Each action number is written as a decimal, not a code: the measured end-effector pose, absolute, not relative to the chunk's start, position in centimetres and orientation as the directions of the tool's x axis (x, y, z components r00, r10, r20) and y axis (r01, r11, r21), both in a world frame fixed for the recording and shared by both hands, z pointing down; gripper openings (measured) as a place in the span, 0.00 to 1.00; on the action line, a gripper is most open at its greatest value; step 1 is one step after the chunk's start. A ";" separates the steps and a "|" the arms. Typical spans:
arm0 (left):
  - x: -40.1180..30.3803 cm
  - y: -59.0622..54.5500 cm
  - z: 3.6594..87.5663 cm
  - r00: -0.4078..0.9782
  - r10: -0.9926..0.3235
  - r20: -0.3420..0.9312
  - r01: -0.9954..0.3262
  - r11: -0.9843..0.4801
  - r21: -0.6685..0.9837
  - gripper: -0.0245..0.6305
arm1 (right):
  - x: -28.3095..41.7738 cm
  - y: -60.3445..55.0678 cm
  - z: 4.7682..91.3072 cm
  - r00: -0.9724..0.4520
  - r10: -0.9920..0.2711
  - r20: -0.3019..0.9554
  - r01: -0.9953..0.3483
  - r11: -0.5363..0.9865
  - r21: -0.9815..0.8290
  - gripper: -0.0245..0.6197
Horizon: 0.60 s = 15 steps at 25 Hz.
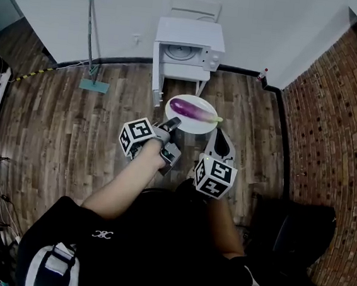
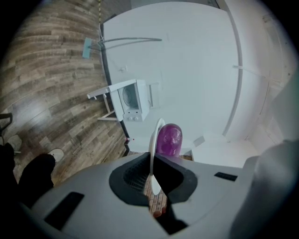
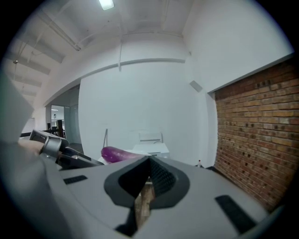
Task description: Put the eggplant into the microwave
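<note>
A purple eggplant (image 1: 191, 109) lies on a white plate (image 1: 202, 126) held above the wood floor. My left gripper (image 1: 171, 124) is shut on the plate's left rim. In the left gripper view the plate (image 2: 153, 149) stands edge-on between the jaws, with the eggplant (image 2: 168, 139) behind it. My right gripper (image 1: 220, 139) is at the plate's right rim, jaws together with nothing between them; whether it touches the plate I cannot tell. The eggplant (image 3: 119, 153) shows to its left. Ahead stands the white microwave (image 1: 189, 50) on a white stand, its door (image 1: 155, 73) swung open.
A long-handled mop (image 1: 91, 41) leans against the white back wall to the left. A brick wall (image 1: 331, 136) runs along the right, with a small bottle (image 1: 264, 73) at its foot. A white chair (image 1: 194, 9) stands behind the microwave.
</note>
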<state>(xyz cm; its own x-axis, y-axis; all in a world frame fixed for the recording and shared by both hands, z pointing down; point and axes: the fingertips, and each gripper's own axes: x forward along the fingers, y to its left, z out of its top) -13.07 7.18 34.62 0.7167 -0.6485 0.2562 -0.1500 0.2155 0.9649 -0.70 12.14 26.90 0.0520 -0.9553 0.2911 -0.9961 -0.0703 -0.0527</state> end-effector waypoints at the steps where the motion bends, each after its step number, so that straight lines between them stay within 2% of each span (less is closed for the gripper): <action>1: -12.4 6.3 34.7 0.710 -0.655 0.257 -0.152 0.214 0.965 0.06 | 0.1 10.9 26.9 0.041 -0.957 0.289 -0.997 -0.059 -0.053 0.04; 7: -7.2 0.0 33.6 0.663 -0.705 0.252 -0.155 0.201 0.967 0.06 | 6.5 3.2 25.1 -0.029 -0.966 0.257 -0.996 0.006 -0.090 0.04; 15: -1.7 -6.7 33.9 0.577 -0.781 0.239 -0.117 0.211 0.971 0.06 | 13.3 -4.1 26.6 -0.128 -0.946 0.299 -0.990 0.102 -0.101 0.04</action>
